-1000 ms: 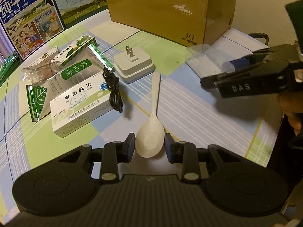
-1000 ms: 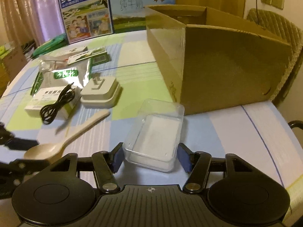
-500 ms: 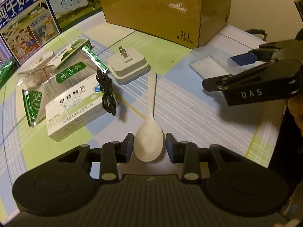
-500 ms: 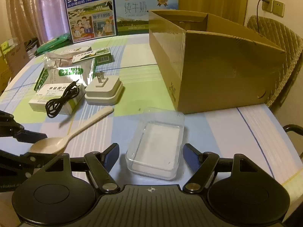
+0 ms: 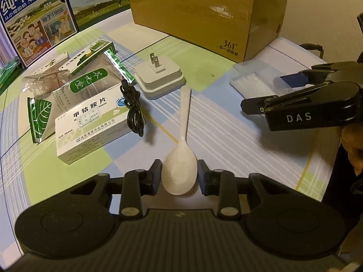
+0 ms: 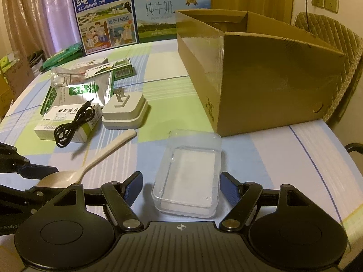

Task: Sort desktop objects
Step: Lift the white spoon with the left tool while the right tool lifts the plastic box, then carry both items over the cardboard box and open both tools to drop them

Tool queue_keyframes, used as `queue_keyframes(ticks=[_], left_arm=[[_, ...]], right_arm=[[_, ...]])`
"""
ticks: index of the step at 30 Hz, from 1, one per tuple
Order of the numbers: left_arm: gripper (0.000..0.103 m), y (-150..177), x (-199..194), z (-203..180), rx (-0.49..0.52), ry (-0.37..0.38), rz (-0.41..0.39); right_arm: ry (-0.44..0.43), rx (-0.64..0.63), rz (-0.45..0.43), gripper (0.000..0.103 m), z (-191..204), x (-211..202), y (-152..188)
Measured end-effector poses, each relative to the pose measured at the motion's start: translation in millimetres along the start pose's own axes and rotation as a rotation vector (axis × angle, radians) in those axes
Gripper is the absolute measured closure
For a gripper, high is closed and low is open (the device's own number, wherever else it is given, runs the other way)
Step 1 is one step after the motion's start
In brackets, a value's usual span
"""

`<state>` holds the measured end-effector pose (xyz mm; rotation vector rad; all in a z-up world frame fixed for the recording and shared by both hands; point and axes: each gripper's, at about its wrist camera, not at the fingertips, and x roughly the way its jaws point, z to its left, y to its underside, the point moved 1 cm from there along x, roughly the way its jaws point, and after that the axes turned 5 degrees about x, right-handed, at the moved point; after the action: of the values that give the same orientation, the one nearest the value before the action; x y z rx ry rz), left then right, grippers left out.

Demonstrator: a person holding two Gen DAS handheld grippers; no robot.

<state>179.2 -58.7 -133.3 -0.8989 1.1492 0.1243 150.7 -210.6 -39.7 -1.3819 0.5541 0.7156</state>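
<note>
Checked tablecloth (image 5: 238, 140) under both tools. My left gripper (image 5: 179, 174) brackets the white spoon (image 5: 181, 158) bowl, jaws narrow, not clamped; its handle runs toward twelve o'clock. My right gripper (image 6: 181, 187) gapes wide around the clear plastic box (image 6: 189, 174).

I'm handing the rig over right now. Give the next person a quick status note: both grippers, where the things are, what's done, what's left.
Left gripper: fingers on either side of the spoon bowl, close but not clearly clamped; spoon seems to lie on the table.
Right gripper: open, fingers astride the clear plastic box, not touching it.
On the table: charger plug, black cable lying on the white medicine box, green packets behind.
Cardboard box stands open to the right; its inside is hidden from view.
Done: nothing visibly sorted.
Left: everything.
</note>
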Motion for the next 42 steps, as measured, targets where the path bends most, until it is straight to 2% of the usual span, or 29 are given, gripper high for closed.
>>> queue_keyframes(ticks=[7, 9, 10, 15, 24, 30, 37, 42], left_arm=[[0.075, -3, -5, -1, -0.009, 0.02, -0.019], [0.075, -4, -6, -2, -0.011, 0.021, -0.024], [0.075, -4, -7, -3, -0.013, 0.021, -0.028], [0.075, -9, -17, -2, -0.028, 0.021, -0.059], [0.075, -25, -44, 1, -0.061, -0.022, -0.131], [0.075, -58, -68, 6, -0.081, -0.091, -0.207], [0.075, -110, -90, 5, -0.119, -0.115, -0.329], [0.075, -154, -90, -1, -0.147, -0.096, -0.392]], right_arm=[[0.009, 0.014, 0.005, 0.032, -2, 4, -2], [0.015, 0.013, 0.003, 0.047, -2, 3, -3], [0.016, 0.009, 0.002, 0.049, -2, 2, -3], [-0.009, -0.005, -0.009, 0.05, 0, -4, -3], [-0.053, -0.025, -0.119, 0.05, 7, -29, -15], [-0.056, -0.046, -0.232, 0.05, 9, -55, -41], [-0.025, -0.059, -0.343, 0.05, -10, -84, -84], [-0.011, 0.006, -0.316, 0.05, -50, -85, -130]])
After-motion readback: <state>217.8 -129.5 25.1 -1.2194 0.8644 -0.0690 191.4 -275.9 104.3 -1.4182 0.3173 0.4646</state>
